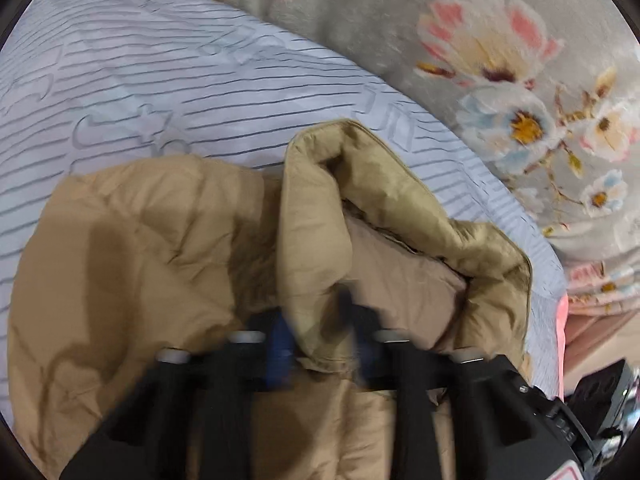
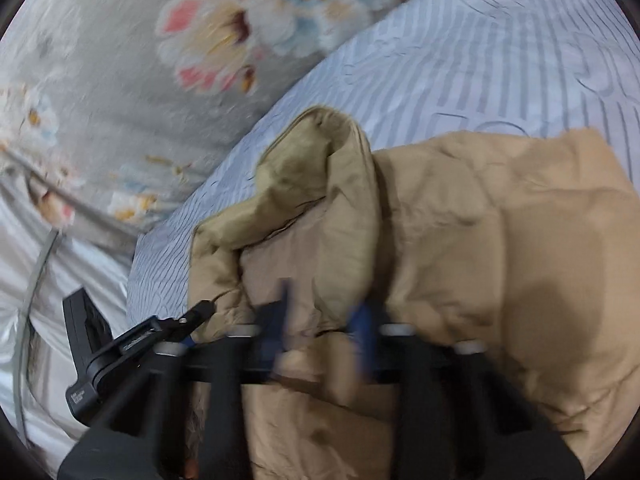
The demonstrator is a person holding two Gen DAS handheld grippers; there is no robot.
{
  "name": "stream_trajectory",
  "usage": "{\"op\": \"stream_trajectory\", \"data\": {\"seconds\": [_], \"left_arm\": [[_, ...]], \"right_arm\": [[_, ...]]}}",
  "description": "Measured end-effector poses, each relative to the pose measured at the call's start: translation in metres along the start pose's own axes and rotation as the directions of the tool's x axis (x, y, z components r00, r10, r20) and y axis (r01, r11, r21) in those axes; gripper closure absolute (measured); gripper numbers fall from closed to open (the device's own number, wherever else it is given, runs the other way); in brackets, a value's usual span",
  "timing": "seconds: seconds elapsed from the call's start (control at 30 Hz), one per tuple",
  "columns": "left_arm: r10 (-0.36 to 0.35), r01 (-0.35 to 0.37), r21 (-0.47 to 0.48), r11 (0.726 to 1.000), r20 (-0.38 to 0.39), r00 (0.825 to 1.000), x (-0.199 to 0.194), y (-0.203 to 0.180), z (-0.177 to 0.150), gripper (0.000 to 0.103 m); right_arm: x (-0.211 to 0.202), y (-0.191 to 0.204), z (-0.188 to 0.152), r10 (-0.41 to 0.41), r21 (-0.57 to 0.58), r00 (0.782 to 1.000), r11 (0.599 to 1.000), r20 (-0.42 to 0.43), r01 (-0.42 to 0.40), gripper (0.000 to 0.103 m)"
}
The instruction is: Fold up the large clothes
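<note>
Bed (image 1: 168,80): covered by a pale blue sheet with thin dark stripes; it fills the upper left of the left wrist view and the upper right of the right wrist view (image 2: 500,48).
Floral blanket (image 1: 500,64): grey cloth printed with pink, white and blue flowers, lying just beyond the striped sheet's edge; also seen in the right wrist view (image 2: 200,40).
Tan jacket (image 1: 140,248): a large padded garment spread on the bed, its main body flat and creased. In the right wrist view (image 2: 500,240) it covers the lower right.
Raised flap (image 1: 320,208): an edge of the jacket stands up off the rest, showing a slightly greener lining; it curls over towards the jacket's middle. The same flap appears in the right wrist view (image 2: 320,184).
Silvery cloth (image 2: 60,280): shiny pale fabric at the left of the right wrist view, beside the bed.
Left claw (image 1: 316,340): blurred, clenched on the base of the raised flap; tan fabric bunches between its blue-tipped fingers.
Right claw (image 2: 320,328): blurred too, clenched on the jacket fabric just under the flap, cloth gathered between its fingers.
Other device: the left claw's black body (image 2: 132,340) shows at the lower left of the right wrist view, close beside the right one.
</note>
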State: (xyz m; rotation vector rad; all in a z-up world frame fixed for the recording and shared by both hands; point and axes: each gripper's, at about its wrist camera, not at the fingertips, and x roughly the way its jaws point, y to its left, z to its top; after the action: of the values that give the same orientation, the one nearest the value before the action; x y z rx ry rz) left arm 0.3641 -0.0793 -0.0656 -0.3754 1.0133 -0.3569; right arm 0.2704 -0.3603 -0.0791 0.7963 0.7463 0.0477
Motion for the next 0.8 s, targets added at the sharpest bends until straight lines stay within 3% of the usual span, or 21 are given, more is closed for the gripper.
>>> {"op": "stream_trajectory", "data": {"seconds": [0.13, 0.17, 0.2, 0.23, 0.3, 0.43, 0.63, 0.7, 0.8], "left_arm": [[-0.032, 0.028, 0.046, 0.999, 0.078, 0.996, -0.027, -0.005, 0.007, 0.100], [-0.019, 0.012, 0.071, 0.997, 0.095, 0.995, -0.034, -0.005, 0.006, 0.100], [0.009, -0.020, 0.100, 0.995, 0.104, 0.995, -0.033, -0.006, 0.004, 0.100], [0.045, -0.058, 0.125, 0.990, 0.108, 0.993, -0.029, -0.007, 0.002, 0.100], [0.113, -0.122, 0.154, 0.980, 0.071, 0.991, -0.006, -0.001, -0.006, 0.100], [0.105, -0.108, 0.113, 0.988, 0.035, 0.994, 0.015, 0.018, -0.014, 0.098], [0.155, -0.159, 0.125, 0.979, 0.035, 0.987, 0.012, 0.015, -0.017, 0.090], [0.148, -0.154, 0.111, 0.982, 0.058, 0.987, -0.005, 0.018, -0.018, 0.089], [0.149, -0.164, 0.129, 0.978, 0.117, 0.982, -0.039, 0.008, -0.019, 0.090]], "right_arm": [[-0.028, 0.015, 0.000, 0.086, -0.063, 0.992, 0.995, 0.088, -0.080, 0.101], [-0.035, 0.015, -0.002, 0.060, -0.087, 0.993, 0.995, 0.106, -0.051, 0.101], [-0.033, 0.011, -0.005, -0.016, -0.104, 0.994, 0.994, 0.105, 0.027, 0.101], [-0.025, 0.002, -0.008, -0.088, -0.105, 0.993, 0.990, 0.084, 0.097, 0.101], [-0.005, -0.019, -0.014, -0.155, -0.072, 0.988, 0.985, 0.013, 0.156, 0.101], [0.007, -0.025, -0.017, -0.194, -0.094, 0.981, 0.977, -0.015, 0.192, 0.103], [0.003, -0.027, -0.018, -0.200, -0.064, 0.980, 0.978, -0.022, 0.198, 0.097], [-0.024, -0.022, -0.025, -0.216, -0.052, 0.976, 0.975, 0.032, 0.218, 0.091], [-0.050, -0.002, -0.029, -0.249, -0.134, 0.960, 0.955, 0.130, 0.266, 0.091]]}}
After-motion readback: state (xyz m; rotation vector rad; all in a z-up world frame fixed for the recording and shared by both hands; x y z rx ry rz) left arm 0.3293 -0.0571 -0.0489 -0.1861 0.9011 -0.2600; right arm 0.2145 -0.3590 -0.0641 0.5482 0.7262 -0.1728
